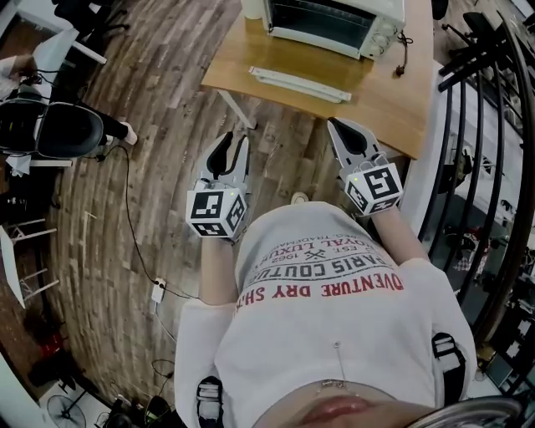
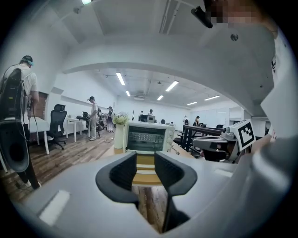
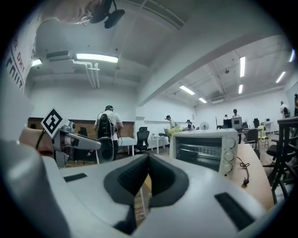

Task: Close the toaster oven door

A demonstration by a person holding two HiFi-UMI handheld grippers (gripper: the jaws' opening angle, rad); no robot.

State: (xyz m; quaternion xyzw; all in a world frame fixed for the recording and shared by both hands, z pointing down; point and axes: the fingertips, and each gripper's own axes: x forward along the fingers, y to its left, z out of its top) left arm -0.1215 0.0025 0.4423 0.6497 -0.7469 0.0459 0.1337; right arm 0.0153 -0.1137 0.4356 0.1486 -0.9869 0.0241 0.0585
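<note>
The white toaster oven (image 1: 334,21) stands on a wooden table (image 1: 393,100), its glass door (image 1: 301,82) hanging open and flat toward me. Both grippers are held in front of my chest, short of the table's edge and apart from the oven. My left gripper (image 1: 234,144) has a plain gap between its dark pads with nothing in it; through that gap (image 2: 145,162) the oven (image 2: 146,137) shows straight ahead. My right gripper (image 1: 341,127) has its pads meeting at the tips (image 3: 148,160) with nothing held, and the oven (image 3: 205,148) lies to the right of its jaws.
A black railing (image 1: 485,125) runs along the right side of the table. An office chair (image 1: 58,129) and a floor cable (image 1: 134,242) lie to the left on the wooden floor. A vase of flowers (image 2: 119,132) stands beside the oven. People stand in the background.
</note>
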